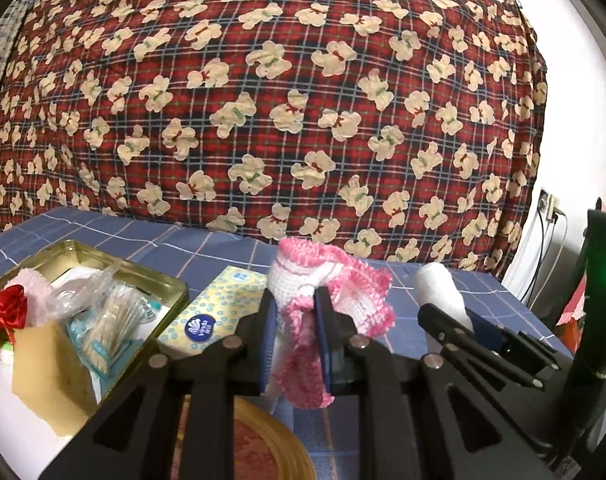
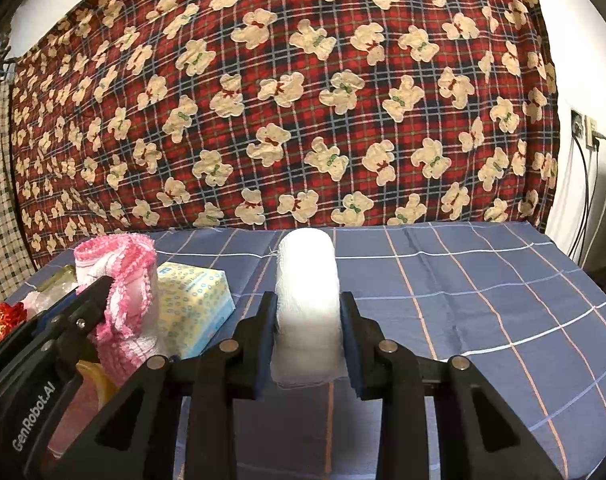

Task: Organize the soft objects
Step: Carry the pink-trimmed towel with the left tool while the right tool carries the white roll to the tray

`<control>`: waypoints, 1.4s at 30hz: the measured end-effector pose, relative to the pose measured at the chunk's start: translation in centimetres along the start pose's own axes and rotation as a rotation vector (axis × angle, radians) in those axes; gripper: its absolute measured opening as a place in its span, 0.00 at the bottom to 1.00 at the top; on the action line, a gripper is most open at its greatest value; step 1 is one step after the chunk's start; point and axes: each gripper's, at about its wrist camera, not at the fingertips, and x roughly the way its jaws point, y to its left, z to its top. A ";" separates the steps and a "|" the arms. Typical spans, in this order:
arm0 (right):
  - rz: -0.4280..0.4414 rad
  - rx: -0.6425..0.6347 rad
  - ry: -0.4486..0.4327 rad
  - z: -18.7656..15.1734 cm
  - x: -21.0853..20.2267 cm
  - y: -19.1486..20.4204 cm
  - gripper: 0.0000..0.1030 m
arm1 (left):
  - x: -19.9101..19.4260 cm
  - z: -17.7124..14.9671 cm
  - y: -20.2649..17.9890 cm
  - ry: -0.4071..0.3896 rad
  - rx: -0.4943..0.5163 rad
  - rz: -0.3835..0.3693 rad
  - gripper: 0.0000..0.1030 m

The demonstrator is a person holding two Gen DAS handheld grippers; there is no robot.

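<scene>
My left gripper [image 1: 295, 320] is shut on a pink and white knitted cloth [image 1: 335, 292], held above the blue checked table; the cloth also shows in the right wrist view [image 2: 123, 292]. My right gripper [image 2: 307, 328] is shut on a white gauze roll [image 2: 307, 280], held upright. The roll and right gripper also show at the right of the left wrist view [image 1: 439, 284]. The left gripper shows at the left of the right wrist view [image 2: 99, 284].
A gold metal tin [image 1: 175, 292] at the left holds a bag of cotton swabs [image 1: 111, 328] and other soft items. A yellow tissue pack [image 1: 211, 316] lies beside it. A red bow [image 1: 3, 308] is at far left. A round gold-rimmed lid [image 1: 263, 448] lies below. A bear-print blanket [image 1: 303, 100] hangs behind.
</scene>
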 end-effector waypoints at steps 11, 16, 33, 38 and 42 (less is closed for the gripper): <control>0.035 -0.036 -0.007 0.0 0.2 1.5 0.33 | -0.2 0.0 0.5 -0.010 -0.009 0.027 0.16; 0.046 -0.050 -0.010 0.0 0.2 2.0 0.33 | -0.2 0.0 0.7 -0.008 -0.019 0.029 0.16; 0.063 -0.071 -0.049 -0.1 -0.4 2.5 0.33 | -0.9 0.1 1.3 -0.037 -0.027 0.068 0.16; 0.069 -0.060 -0.070 -0.2 -0.8 2.3 0.33 | -1.0 0.1 1.9 -0.037 -0.046 0.076 0.16; 0.080 -0.065 -0.081 -0.2 -1.0 2.8 0.33 | -1.1 0.1 2.5 -0.034 -0.063 0.075 0.16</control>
